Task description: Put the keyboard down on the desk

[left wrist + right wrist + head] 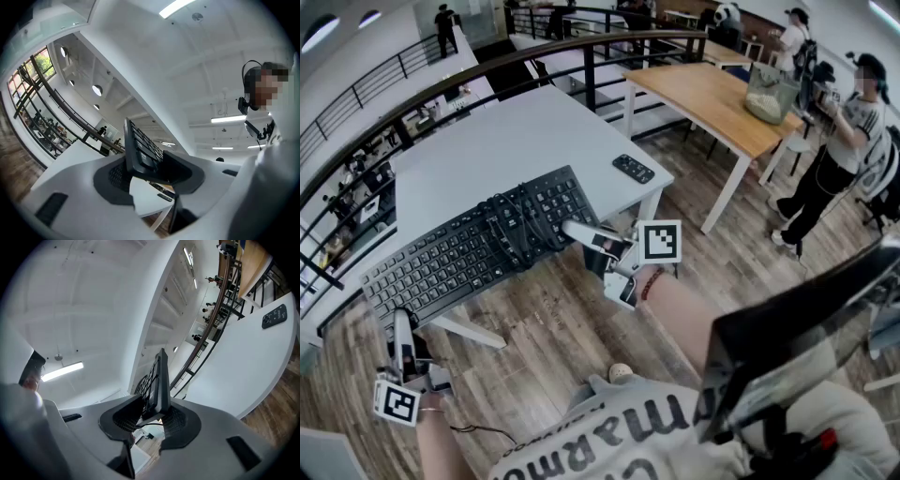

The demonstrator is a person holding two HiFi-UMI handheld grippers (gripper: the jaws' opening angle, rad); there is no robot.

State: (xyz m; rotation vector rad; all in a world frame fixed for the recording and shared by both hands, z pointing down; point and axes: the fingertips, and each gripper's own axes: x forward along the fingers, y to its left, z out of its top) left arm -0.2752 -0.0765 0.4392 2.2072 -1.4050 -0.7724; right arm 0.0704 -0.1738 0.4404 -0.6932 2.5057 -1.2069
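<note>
A black keyboard (pixel 478 248), with its cable (pixel 517 228) bundled on top of the keys, hangs over the near edge of the white desk (pixel 487 141). Whether it touches the desktop I cannot tell. My left gripper (pixel 400 321) is shut on its left end, and my right gripper (pixel 572 229) is shut on its right end. In the left gripper view the keyboard (pixel 140 152) stands edge-on, clamped in the left gripper (pixel 147 172). The right gripper view likewise shows the keyboard (pixel 159 378) edge-on, pinched in the right gripper (pixel 152 419).
A black remote (pixel 633 168) lies near the desk's right corner. A wooden table (pixel 712 94) stands to the right with a person (pixel 839 150) beside it. A railing (pixel 581 47) runs behind the desk. A dark flat panel (pixel 797 347) sits at my lower right.
</note>
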